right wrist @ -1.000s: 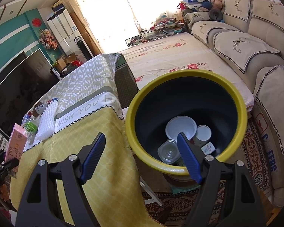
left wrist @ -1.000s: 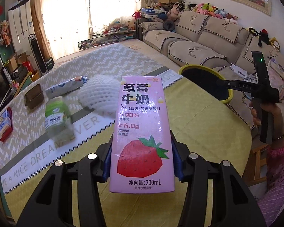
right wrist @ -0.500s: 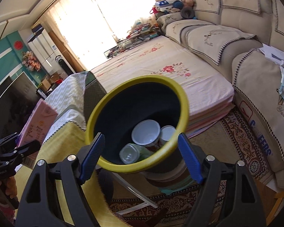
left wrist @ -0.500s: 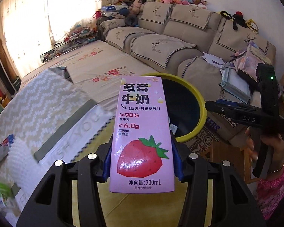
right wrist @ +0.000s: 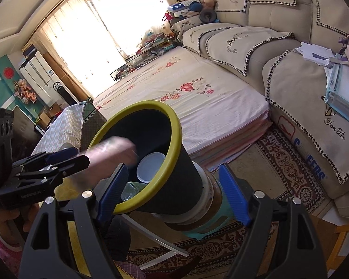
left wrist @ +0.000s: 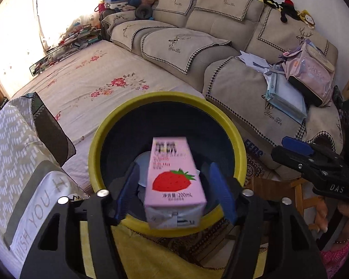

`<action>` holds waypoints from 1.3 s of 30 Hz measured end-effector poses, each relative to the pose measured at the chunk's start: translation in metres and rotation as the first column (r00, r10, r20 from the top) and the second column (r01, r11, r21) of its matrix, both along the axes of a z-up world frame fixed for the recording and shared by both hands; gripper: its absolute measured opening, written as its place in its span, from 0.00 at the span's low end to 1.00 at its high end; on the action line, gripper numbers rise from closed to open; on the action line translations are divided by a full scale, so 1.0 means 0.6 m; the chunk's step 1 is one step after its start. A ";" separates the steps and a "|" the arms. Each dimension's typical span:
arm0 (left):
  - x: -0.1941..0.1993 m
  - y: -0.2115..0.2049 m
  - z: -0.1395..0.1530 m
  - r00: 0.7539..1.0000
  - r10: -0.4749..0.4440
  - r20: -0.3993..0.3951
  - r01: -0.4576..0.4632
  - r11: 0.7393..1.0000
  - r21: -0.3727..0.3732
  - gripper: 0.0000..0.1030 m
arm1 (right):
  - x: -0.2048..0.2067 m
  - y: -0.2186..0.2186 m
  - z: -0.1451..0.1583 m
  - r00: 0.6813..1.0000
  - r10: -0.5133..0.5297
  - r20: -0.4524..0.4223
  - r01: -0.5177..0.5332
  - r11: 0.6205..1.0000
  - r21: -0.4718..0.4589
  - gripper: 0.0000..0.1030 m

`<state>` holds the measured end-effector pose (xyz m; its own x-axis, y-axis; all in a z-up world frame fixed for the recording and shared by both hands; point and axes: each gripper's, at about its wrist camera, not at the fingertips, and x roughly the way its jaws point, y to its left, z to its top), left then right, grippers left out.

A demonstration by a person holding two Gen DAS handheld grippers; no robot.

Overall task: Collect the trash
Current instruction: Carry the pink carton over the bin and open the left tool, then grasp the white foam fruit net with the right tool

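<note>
Two grippers: we hold one in each hand, both aimed down at the bin.
Tablecloth (left wrist: 23, 158): at far left we see woven cloth with a grey-white zigzag print, a pale band lettered "WISH YOU" and a yellow part nearest us; it drapes over the table edge.
Left gripper (left wrist: 174, 189): we have just been opening its jaws; the blue ribbed pads stand apart from the carton's sides, gripping nothing.
Milk carton (left wrist: 173, 183): a pink rectangular paper box printed with a red strawberry, blurred, loose between the pads, over the bin's mouth with its folded base towards us.
Bin (left wrist: 167, 107): round, dark matt wall, smooth yellow rim; in the right wrist view (right wrist: 174, 125) it tapers downward and stands on a stool.
Inside the bin: we see a white round cup (right wrist: 150, 167) and a clear plastic container (right wrist: 130, 190).
Right gripper (right wrist: 174, 186): wide, nothing between its blue pads; in the left wrist view it sits at the right edge (left wrist: 297, 148).
Room: a beige sofa (left wrist: 197, 32) with deer-embroidered covers, a flowered pale mattress (right wrist: 197, 97), a patterned rug (right wrist: 290, 169) and a bright curtained window (right wrist: 118, 16).
</note>
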<state>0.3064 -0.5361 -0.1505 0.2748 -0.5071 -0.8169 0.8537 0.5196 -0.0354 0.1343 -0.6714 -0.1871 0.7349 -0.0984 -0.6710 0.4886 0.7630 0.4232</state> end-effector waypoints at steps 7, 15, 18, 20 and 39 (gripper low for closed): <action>-0.003 0.084 0.058 0.998 0.061 0.008 -0.059 0.988 -0.141 0.81 | 0.012 0.017 0.008 1.000 0.024 -0.008 -0.024 1.000 -0.013 0.74; -0.018 0.330 0.142 0.951 0.290 0.107 -0.237 0.905 -0.354 0.89 | 0.076 0.108 0.018 0.986 0.163 -0.034 -0.164 0.985 -0.043 0.75; -0.007 0.440 0.164 0.883 0.436 0.176 -0.345 0.854 -0.389 0.92 | 0.115 0.167 0.030 0.967 0.251 -0.042 -0.253 0.966 -0.062 0.75; 0.009 0.505 0.174 0.829 0.520 0.205 -0.414 0.818 -0.399 0.93 | 0.137 0.205 0.040 0.952 0.304 -0.042 -0.306 0.949 -0.077 0.75; 0.114 0.930 0.087 0.390 0.920 0.030 -0.792 0.352 -0.499 0.94 | 0.379 0.592 0.120 0.704 0.686 -0.185 -0.703 0.635 -0.320 0.82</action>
